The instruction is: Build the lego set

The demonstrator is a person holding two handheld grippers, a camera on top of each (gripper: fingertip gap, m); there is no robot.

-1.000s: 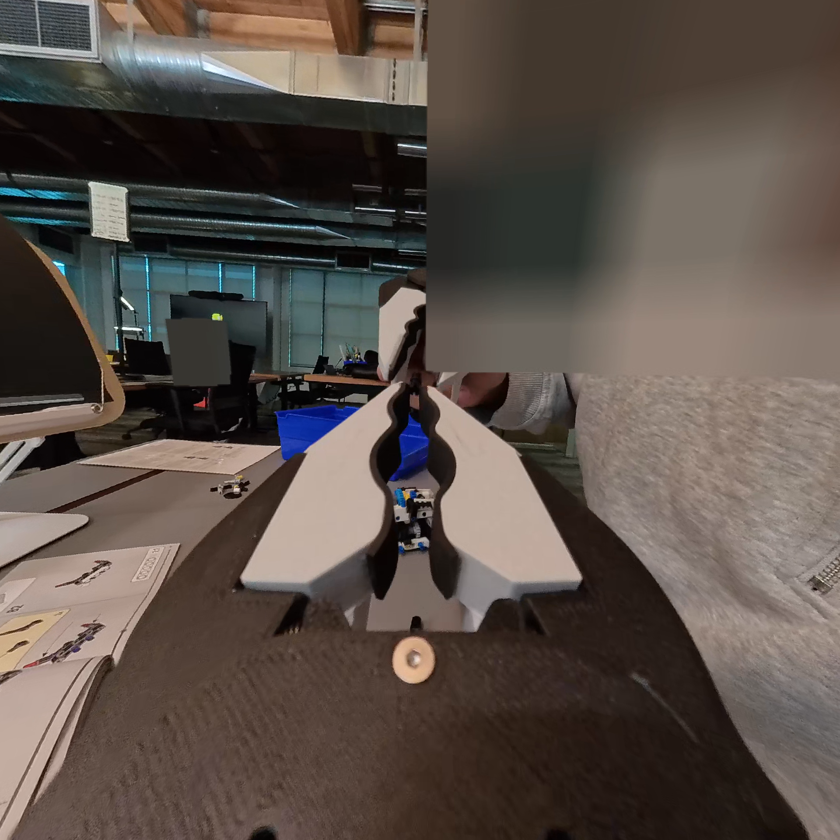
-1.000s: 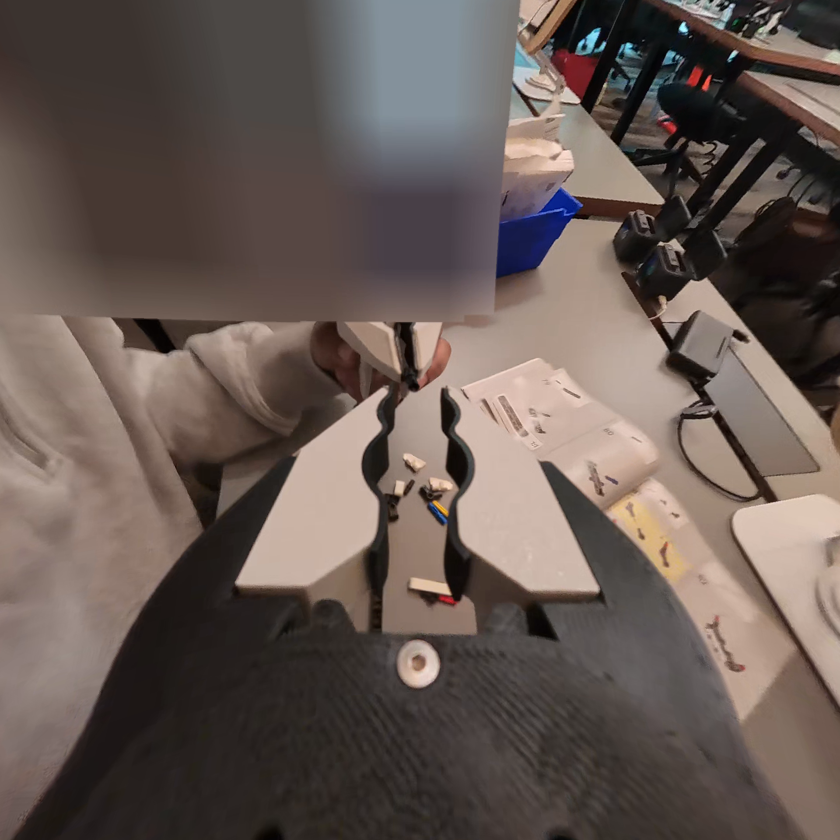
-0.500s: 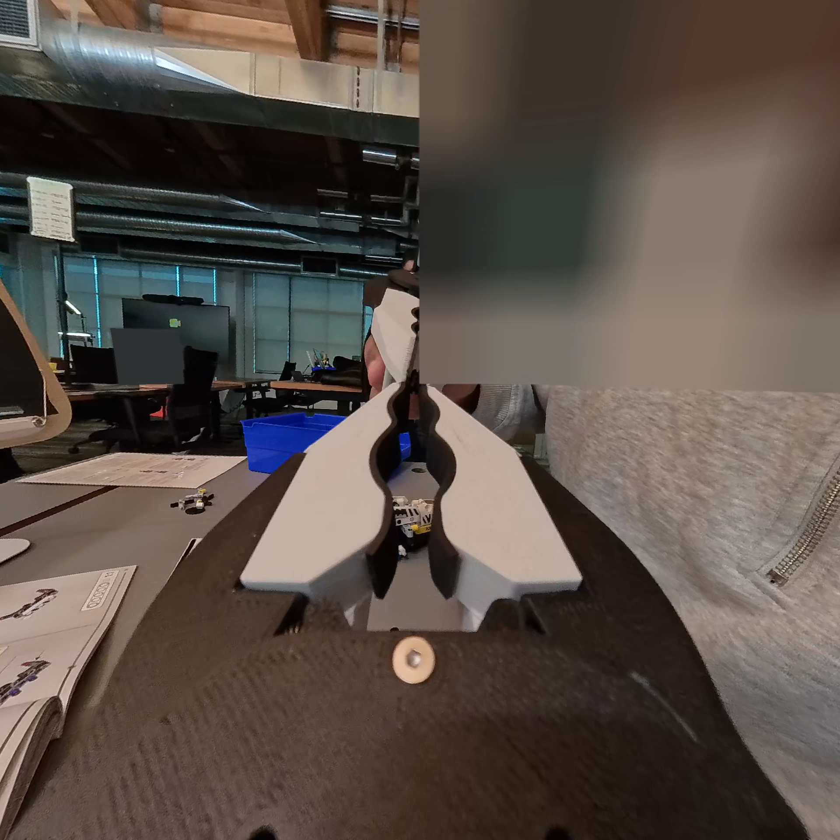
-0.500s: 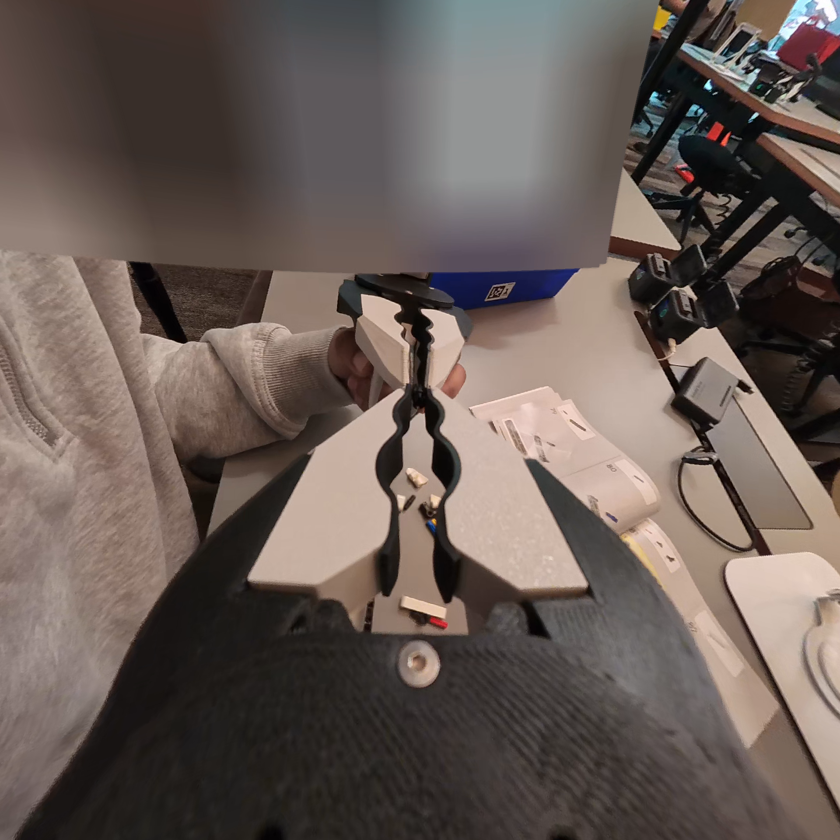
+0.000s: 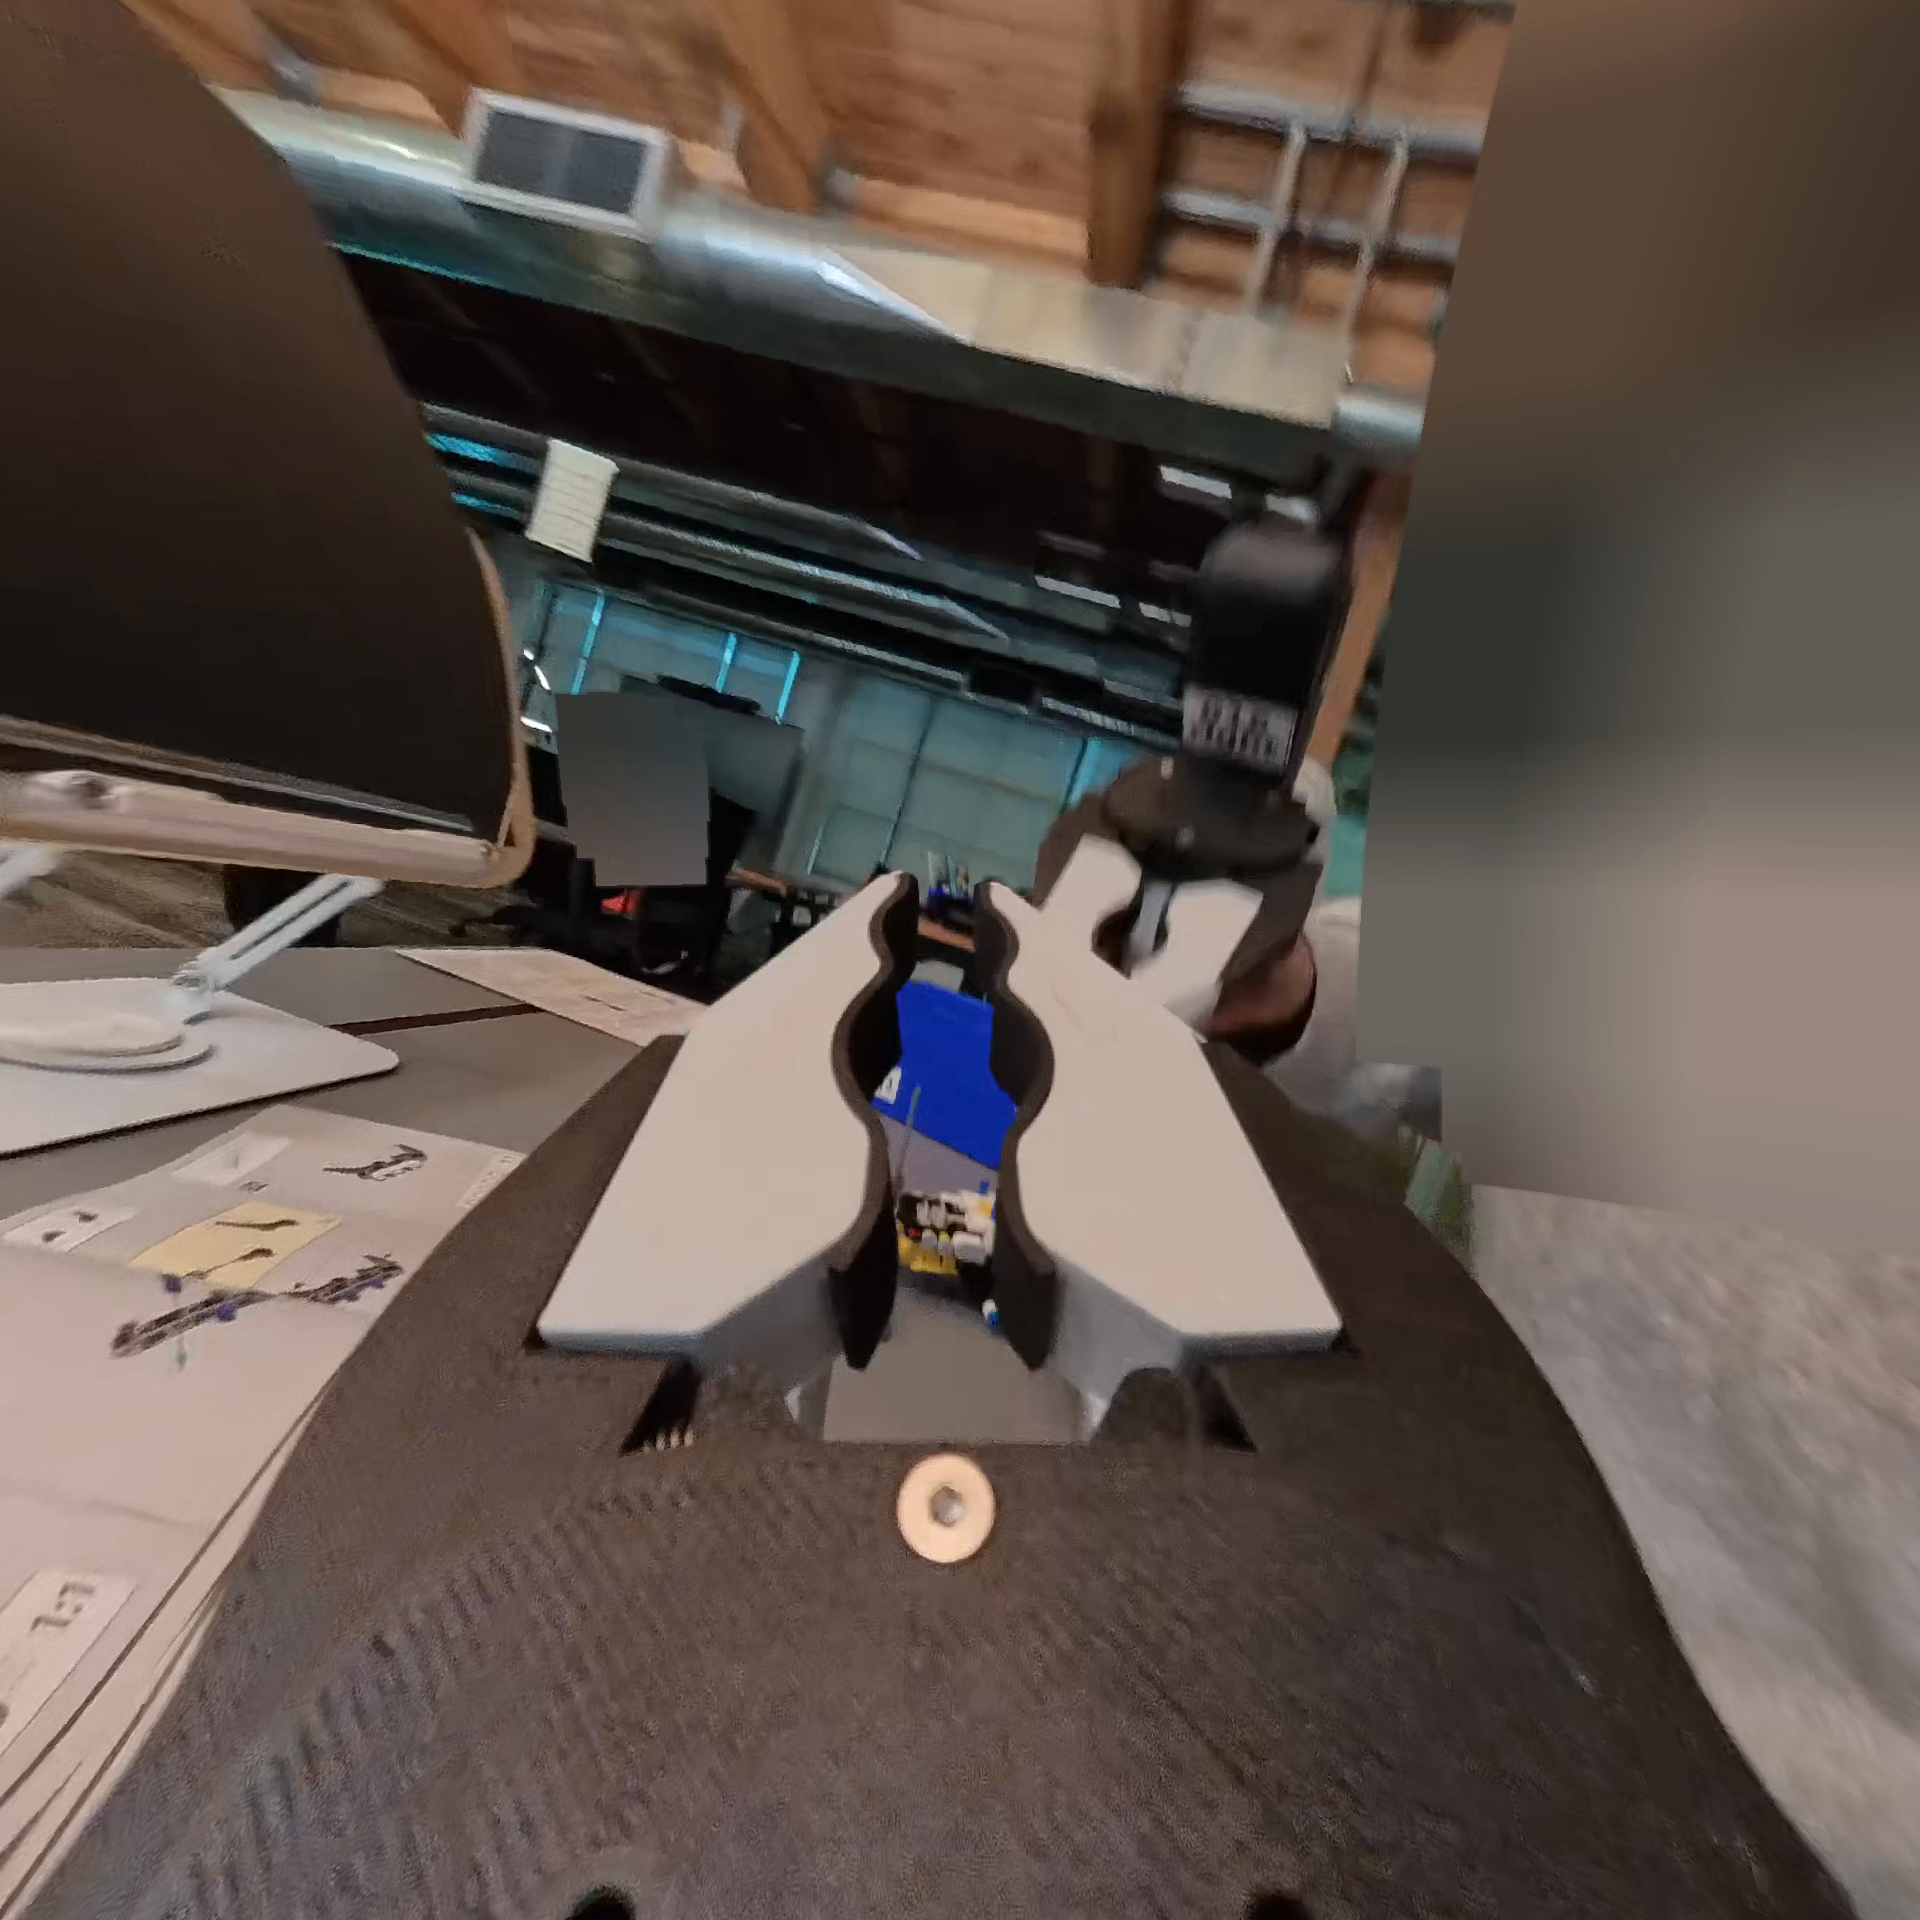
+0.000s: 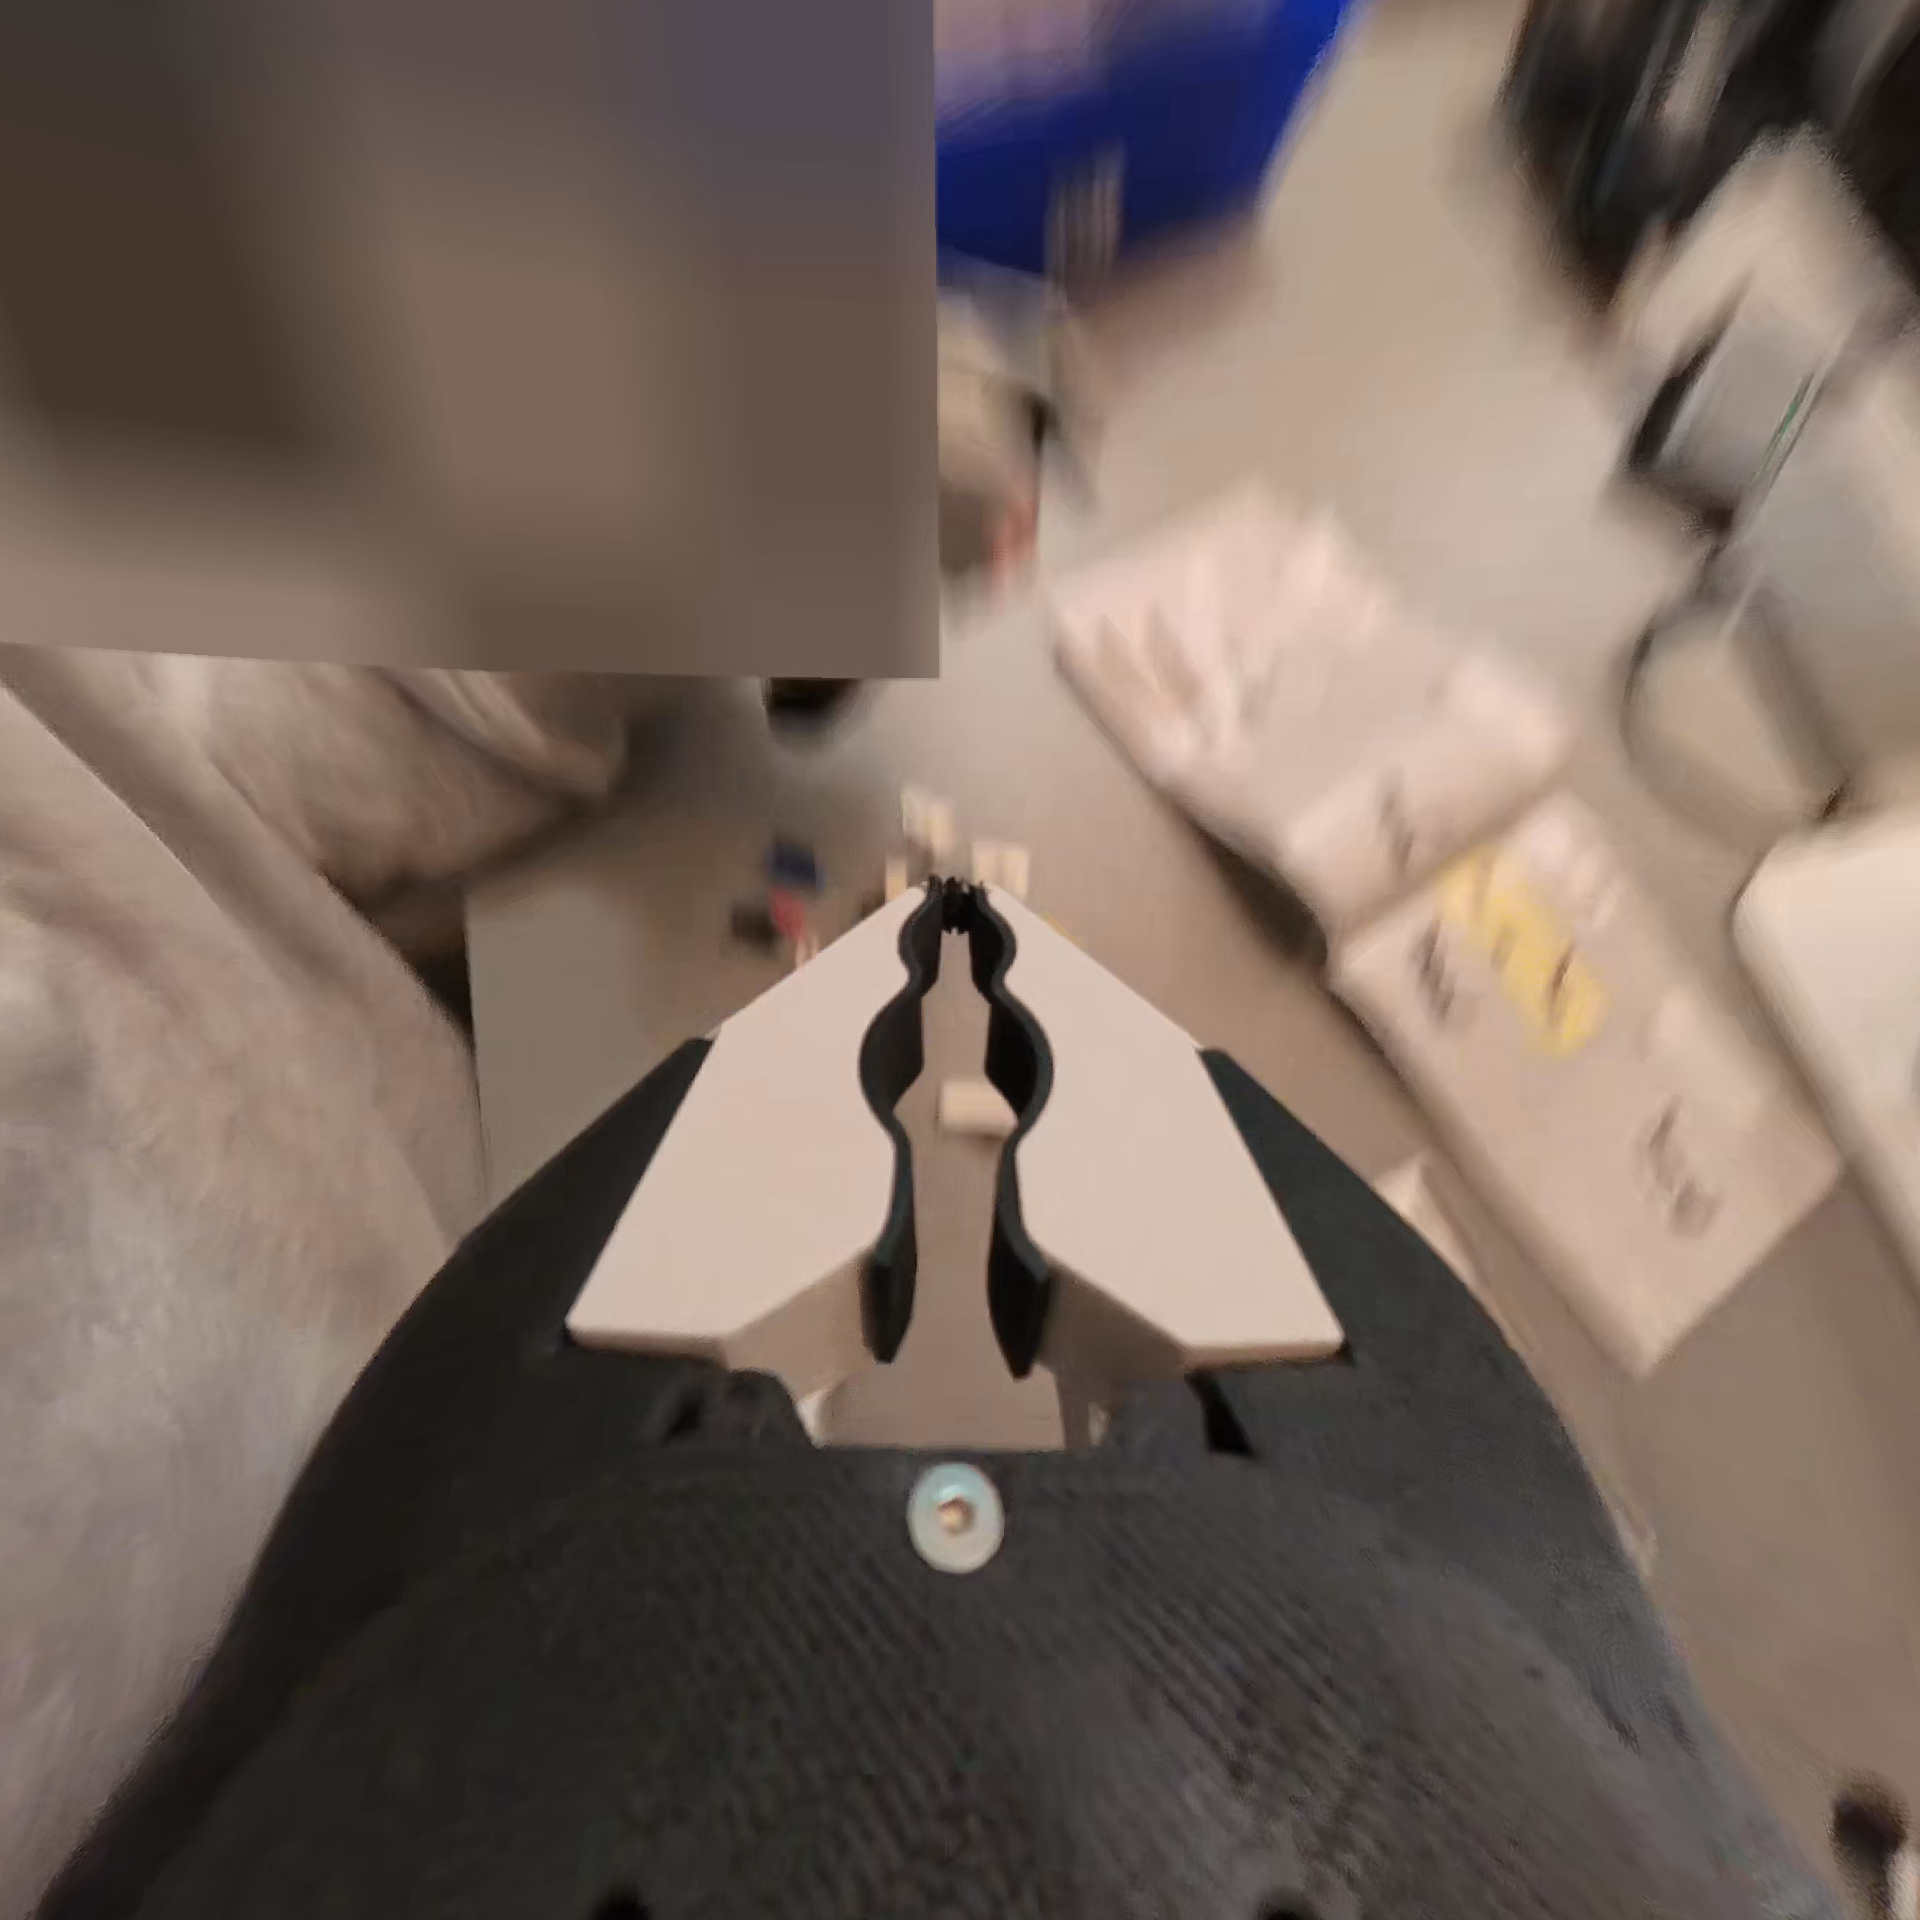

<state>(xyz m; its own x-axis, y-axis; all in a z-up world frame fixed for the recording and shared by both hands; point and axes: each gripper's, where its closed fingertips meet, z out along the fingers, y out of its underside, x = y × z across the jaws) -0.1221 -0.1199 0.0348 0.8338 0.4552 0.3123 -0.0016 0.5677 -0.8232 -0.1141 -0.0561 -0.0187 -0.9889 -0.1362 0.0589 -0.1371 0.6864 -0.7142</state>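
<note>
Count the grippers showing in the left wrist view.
2. The left gripper fills the foreground, jaws slightly apart with nothing between them; the right gripper is farther off, just right of its tips, blurred.

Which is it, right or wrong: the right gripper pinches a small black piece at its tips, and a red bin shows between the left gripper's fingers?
Wrong in one respect: the bin is blue, not red. The left wrist view shows it through the gap of the left gripper. The rest stands: the right gripper pinches a small black piece at its tips.
</note>
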